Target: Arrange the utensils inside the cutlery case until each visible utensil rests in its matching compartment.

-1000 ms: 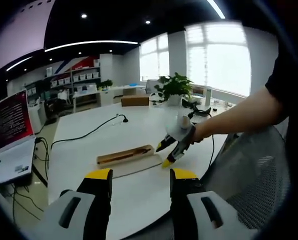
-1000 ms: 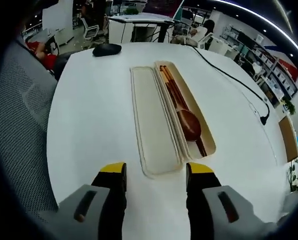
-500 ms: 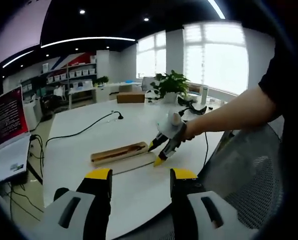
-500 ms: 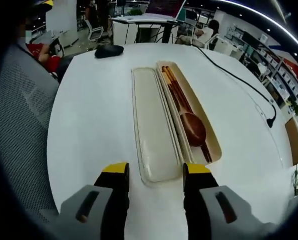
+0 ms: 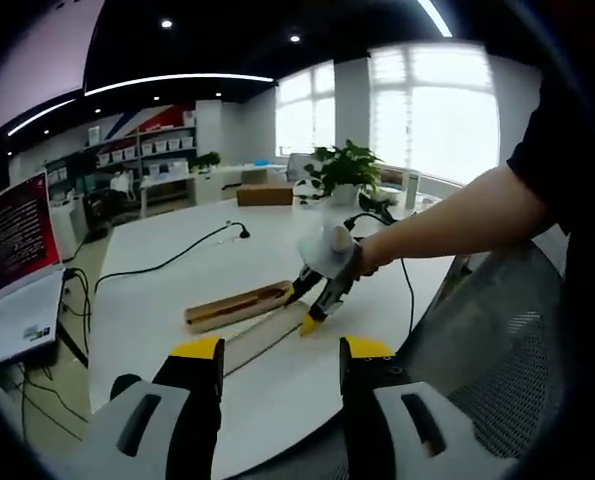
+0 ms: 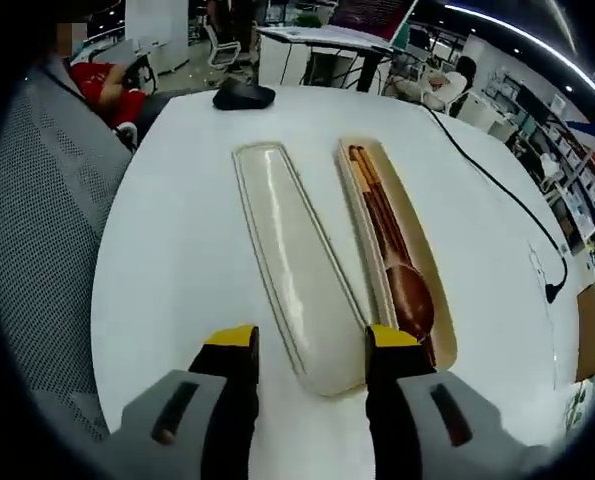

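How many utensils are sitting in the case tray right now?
2 that I can make out: a wooden spoon with its bowl at the near end of the case tray, and dark chopsticks alongside, running to the far end. Overlap may hide more.

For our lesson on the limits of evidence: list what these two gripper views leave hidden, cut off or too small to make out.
- Right gripper view: the lid's near end, behind the right gripper.
- Right gripper view: the spoon's bowl covers part of the chopsticks in the case.
- Left gripper view: utensils inside the distant case are too small.
- Left gripper view: laptop text is unreadable, its edge cut off.

Bare white table (image 6: pixel 177 240) left of the case lid (image 6: pixel 295 275); black mouse (image 6: pixel 243 96) beyond.
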